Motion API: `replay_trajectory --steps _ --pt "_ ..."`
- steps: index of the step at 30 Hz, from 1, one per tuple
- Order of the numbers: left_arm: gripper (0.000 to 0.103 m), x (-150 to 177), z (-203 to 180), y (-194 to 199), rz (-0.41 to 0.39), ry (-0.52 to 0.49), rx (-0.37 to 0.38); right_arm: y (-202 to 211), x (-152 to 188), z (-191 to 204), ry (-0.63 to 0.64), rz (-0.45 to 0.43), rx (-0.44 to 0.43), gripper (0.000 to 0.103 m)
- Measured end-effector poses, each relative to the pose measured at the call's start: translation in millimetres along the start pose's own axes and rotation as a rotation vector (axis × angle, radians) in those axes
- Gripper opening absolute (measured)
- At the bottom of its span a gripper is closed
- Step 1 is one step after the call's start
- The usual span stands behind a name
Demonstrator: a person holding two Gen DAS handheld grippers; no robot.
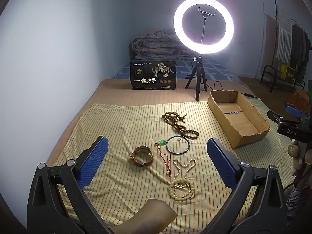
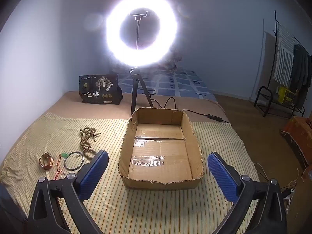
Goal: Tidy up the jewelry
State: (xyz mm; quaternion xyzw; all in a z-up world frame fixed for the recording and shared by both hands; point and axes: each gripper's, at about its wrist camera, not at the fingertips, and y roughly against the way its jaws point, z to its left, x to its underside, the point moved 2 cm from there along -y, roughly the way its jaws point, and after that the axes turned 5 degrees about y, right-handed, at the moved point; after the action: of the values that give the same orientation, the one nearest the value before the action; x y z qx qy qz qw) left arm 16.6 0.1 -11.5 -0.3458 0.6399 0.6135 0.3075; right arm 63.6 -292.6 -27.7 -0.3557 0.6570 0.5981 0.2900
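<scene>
From the left wrist view, the left gripper [image 1: 157, 154] hangs above the striped cloth [image 1: 109, 120] with its blue fingers [image 1: 95, 160] spread wide and nothing between them. The jewelry lies on the cloth right ahead of it, inside the span of the fingers. Nearest the left finger is a brown-strapped watch [image 1: 142, 155]. Just right of the watch runs a red cord with a green pendant [image 1: 162, 142], and beside that a dark metal bangle [image 1: 177, 144]. Beyond the bangle, touching its far edge, sits a heap of brown wooden beads [image 1: 178, 124]. Closest to the gripper, toward its right finger, lies a string of cream beads [image 1: 182, 181]. Off past the right finger stands an open cardboard box [image 1: 238, 118], apart from the jewelry. Further back are a lit ring light [image 1: 203, 25] on a small tripod and a black bag [image 1: 153, 75].

From the right wrist view, the right gripper [image 2: 158, 172] is likewise released, fingers [image 2: 221, 177] wide and holding nothing. The cardboard box [image 2: 124, 148] sits straight ahead between them, its taped floor bare. The wooden beads [image 2: 87, 140], bangle [image 2: 73, 160] and watch [image 2: 46, 161] lie out beyond the left finger on the cloth [image 2: 148, 204].
</scene>
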Motion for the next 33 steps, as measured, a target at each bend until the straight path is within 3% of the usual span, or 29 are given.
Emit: replay_trajectory --steps 33 --pt "0.103 -8.5 0.9 6.7 -0.028 0.001 -0.006 2.5 -1.1 -3.2 -0.001 -0.012 0.014 0.103"
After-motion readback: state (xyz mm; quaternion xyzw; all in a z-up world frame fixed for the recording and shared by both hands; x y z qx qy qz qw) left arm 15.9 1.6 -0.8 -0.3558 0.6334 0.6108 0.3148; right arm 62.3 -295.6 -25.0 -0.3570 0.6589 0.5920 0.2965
